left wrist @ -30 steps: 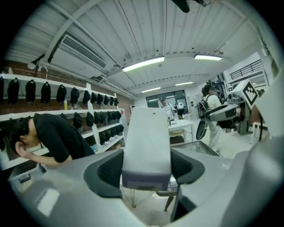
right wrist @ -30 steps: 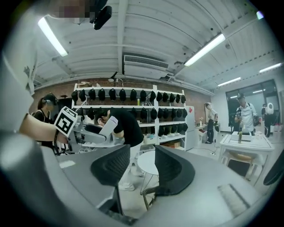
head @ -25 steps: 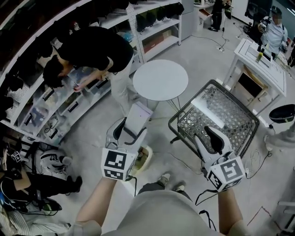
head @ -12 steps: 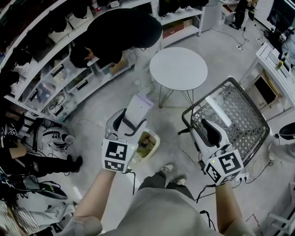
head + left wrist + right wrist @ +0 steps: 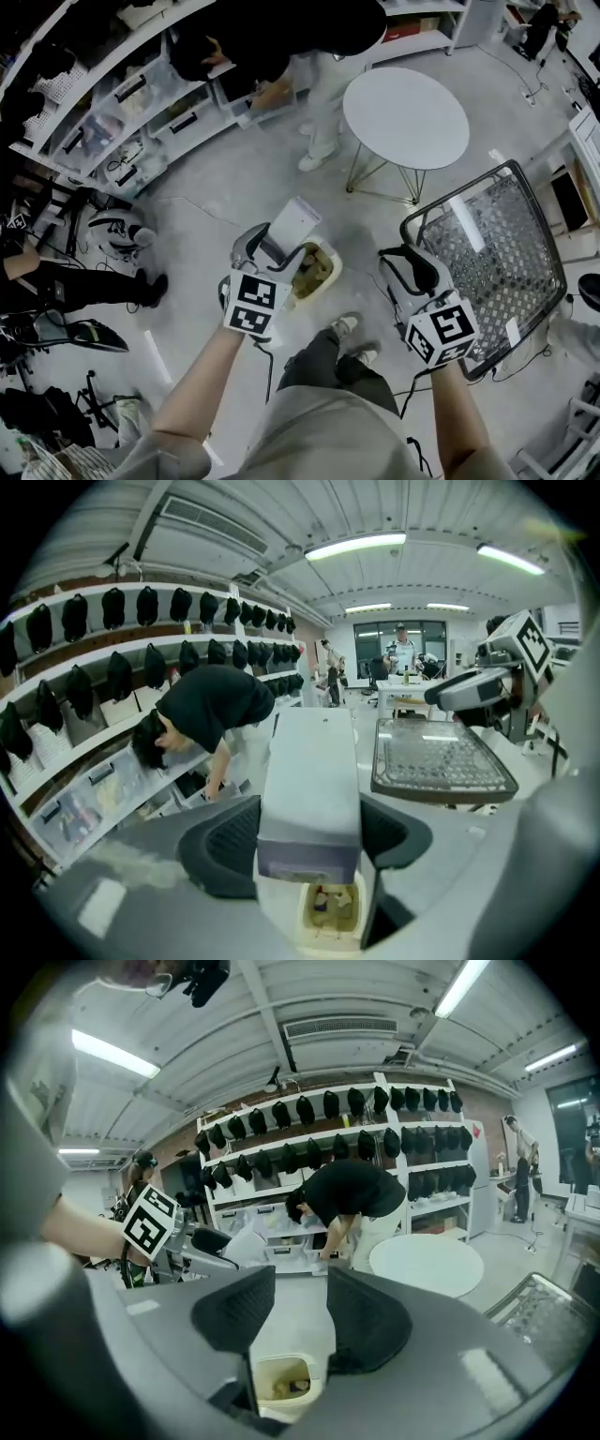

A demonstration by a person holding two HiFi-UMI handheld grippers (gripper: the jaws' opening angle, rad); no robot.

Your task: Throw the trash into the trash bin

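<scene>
1. Left gripper [image 5: 279,246]: its jaws stand wide and are clamped on a pale rectangular box [image 5: 294,221]. In the left gripper view the box fills the gap between both pads, and its far end sticks out well past the fingertips.
2. Left arm pose: the bare forearm comes up from 6 o'clock in the head view. The marker cube faces the camera, and the gripper points away from the person and slopes down toward the floor.
3. Right gripper [image 5: 410,265]: its jaws are partly apart with nothing between them. The right gripper view shows only floor and the bin through the gap.
4. Right arm pose: the forearm enters from 5 o'clock, roughly parallel to the left one. The gripper points forward and slightly down, with its cube uppermost.
5. Trash bin [image 5: 333,267]: a cream bin stands on the floor just ahead of the person's shoes, and scraps are visible inside it. In the head view it lies at 4 o'clock from the held box, between the two grippers and closer to the left one. The box is above the bin's near rim and has not been dropped in.
6. Surroundings: a round white table [image 5: 405,117] is at 1 o'clock from the bin. A wire mesh rack [image 5: 497,248] is at 3 o'clock, beside the right gripper. A person in black [image 5: 281,28] bends at the shelves [image 5: 112,103] at 11 o'clock.
</scene>
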